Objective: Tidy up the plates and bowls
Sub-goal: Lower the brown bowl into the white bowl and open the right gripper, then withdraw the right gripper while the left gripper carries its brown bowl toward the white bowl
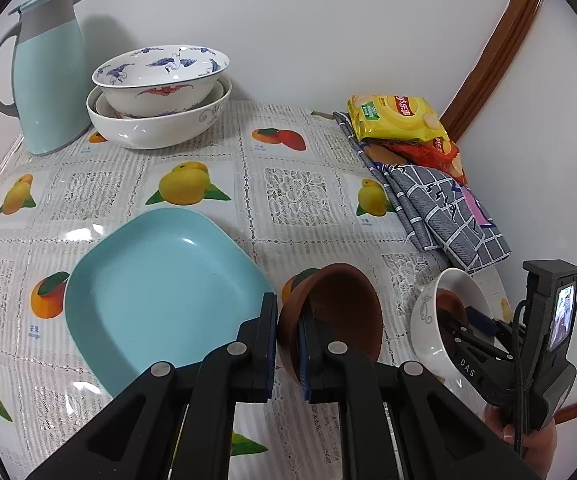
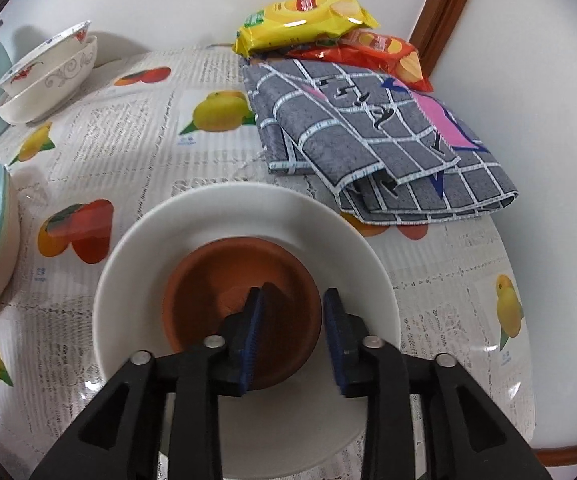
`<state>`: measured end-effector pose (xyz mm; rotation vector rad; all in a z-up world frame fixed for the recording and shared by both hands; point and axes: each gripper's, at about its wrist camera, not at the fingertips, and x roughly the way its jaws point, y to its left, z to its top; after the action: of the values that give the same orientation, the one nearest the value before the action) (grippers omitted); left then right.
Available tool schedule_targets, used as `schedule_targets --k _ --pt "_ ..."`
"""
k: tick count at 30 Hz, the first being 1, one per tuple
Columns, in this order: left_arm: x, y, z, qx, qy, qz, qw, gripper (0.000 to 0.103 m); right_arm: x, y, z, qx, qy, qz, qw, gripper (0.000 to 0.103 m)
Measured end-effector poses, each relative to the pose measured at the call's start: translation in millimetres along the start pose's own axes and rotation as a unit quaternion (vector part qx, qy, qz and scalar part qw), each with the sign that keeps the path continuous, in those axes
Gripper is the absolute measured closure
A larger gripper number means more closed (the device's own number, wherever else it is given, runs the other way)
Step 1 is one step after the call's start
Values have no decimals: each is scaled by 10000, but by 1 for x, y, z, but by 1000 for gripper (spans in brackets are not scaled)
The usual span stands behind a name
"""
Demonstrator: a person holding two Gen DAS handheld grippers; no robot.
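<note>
The left gripper [image 1: 288, 320] is clamping the rim of a brown bowl [image 1: 340, 308], its jaws pinched tight on the wall and holding the bowl tilted above the table [image 1: 288, 192], just beside a light blue plate [image 1: 160, 288]. The right gripper [image 2: 293, 320] is standing partly open; its fingers are straddling the near rim of a second brown bowl [image 2: 244, 300] without pressing it, the left pad inside and the right pad outside. No earlier view is on hand. That bowl is sitting inside a white bowl [image 2: 244, 216] on the fruit-print cloth.

The near edge of the white bowl is hiding behind the gripper body, and its base is out of sight. In the left wrist view only fingertips of the hand [image 1: 528, 440] on the right gripper are showing at the frame's edge. Both grippers are pointing steeply down.

Farther back, stacked bowls [image 1: 156, 92] are standing beside a pale blue jug [image 1: 44, 72], and snack packets [image 2: 308, 20] are lying on a folded grey cloth [image 2: 368, 132].
</note>
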<state>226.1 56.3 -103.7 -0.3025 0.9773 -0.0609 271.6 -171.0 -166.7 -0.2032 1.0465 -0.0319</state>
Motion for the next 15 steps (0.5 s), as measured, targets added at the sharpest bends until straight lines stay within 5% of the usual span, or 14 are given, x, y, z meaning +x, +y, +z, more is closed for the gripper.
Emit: schedule_targets --k 15 --pt "-32 -23 -6 122 -159 -137 9997 94 -53 -25 -7 347 -577 332 9972 56"
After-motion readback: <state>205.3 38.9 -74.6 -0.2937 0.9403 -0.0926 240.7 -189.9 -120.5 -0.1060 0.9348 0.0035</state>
